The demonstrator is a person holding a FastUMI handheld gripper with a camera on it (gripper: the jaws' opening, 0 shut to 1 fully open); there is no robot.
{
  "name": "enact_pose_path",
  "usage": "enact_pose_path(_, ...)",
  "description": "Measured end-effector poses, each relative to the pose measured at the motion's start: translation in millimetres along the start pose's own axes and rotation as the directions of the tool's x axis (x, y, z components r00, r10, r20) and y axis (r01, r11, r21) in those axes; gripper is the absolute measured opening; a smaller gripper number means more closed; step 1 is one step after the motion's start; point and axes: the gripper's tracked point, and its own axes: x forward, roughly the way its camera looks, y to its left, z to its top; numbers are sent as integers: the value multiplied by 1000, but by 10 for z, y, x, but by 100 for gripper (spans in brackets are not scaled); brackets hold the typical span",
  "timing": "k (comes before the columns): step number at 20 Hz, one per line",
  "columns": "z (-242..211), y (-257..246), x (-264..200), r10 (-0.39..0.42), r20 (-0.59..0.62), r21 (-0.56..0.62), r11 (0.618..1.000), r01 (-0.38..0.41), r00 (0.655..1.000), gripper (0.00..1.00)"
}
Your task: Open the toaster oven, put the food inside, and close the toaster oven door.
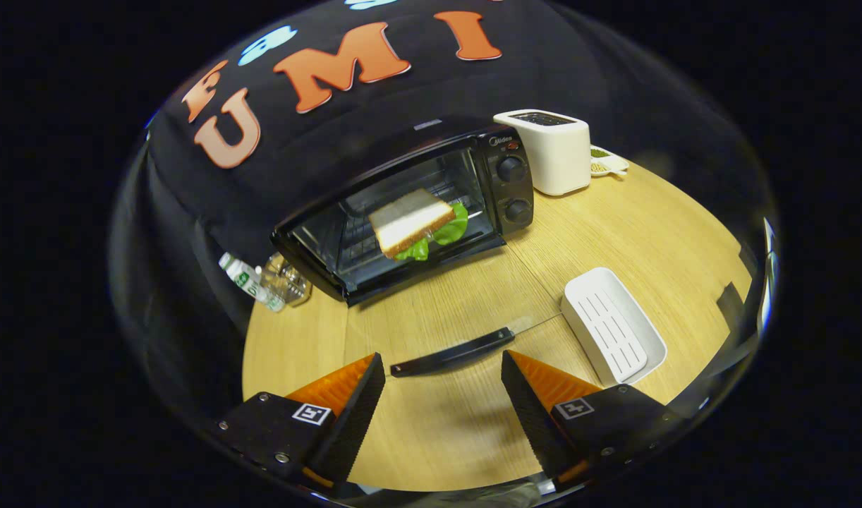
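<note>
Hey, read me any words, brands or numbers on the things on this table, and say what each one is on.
Toaster oven panel: brand mark, too small to read.
Water bottle: green label, too blurred.
Tool, open, door handle just ahead: square code markers, no words.

The wooden table [614, 219] is looking matt; the toaster oven [403, 212] beyond the open gripper [441, 395] is showing glossy black.

Even overhead light keeps the desk [614, 233] bright; a soft shadow lies between the spread tongs [443, 395]. Fisheye bending curves the edges, with glare streaks there.
</note>
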Motion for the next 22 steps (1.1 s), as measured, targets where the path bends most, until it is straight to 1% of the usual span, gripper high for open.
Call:
enact_pose_path(2, -173, -31, 100, -21, -27, -81, 997, 18, 999, 99)
enact_pose_path(5, -407, -36, 274, -37, -84, -157, 987, 23, 996, 99)
enact_pose_path(8, -456, -56, 446, -61, -98, -212, 976, 39, 993, 99)
enact_pose_path(12, -432, -110, 641, -97, -103, -251, 966, 69, 990, 100)
enact_pose_path(15, -453, -94, 723, -99, -120, -266, 962, 64, 988, 100)
enact_pose_path(18, -427, -85, 703, -97, -134, -262, 963, 59, 986, 100)
enact_pose_path(22, -278, -29, 566, -69, -134, -238, 971, 35, 989, 100)
